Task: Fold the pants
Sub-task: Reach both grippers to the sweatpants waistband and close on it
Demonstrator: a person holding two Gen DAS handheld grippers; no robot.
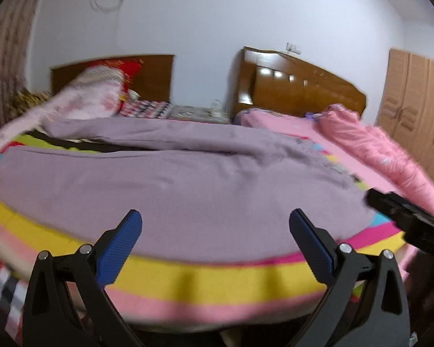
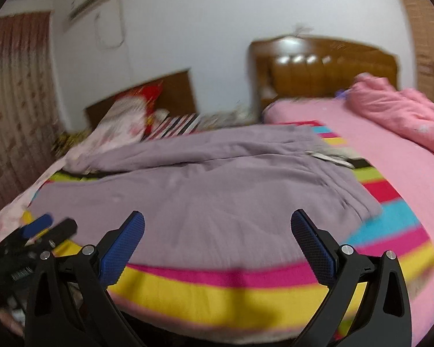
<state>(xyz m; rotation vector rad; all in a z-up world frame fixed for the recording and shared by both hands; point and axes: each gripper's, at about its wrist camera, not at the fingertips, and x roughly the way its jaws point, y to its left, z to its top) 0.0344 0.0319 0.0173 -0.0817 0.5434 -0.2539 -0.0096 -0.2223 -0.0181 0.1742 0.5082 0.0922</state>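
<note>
Lilac pants [image 1: 188,185] lie spread flat across the striped bedsheet, waistband to the right, legs running left; they also show in the right wrist view [image 2: 217,190]. My left gripper [image 1: 215,222] is open and empty, held just above the near edge of the pants. My right gripper [image 2: 217,222] is open and empty, also just short of the near edge of the pants. The right gripper's black body shows at the right of the left wrist view [image 1: 405,217]; the left gripper shows at the lower left of the right wrist view [image 2: 43,228].
The bed has a striped yellow, pink and blue sheet [image 1: 217,280]. A pink quilt [image 1: 384,150] lies bundled at the right. A floral pillow [image 1: 92,95] sits at the far left. Wooden headboards [image 1: 298,84] and a wardrobe [image 1: 416,98] stand behind.
</note>
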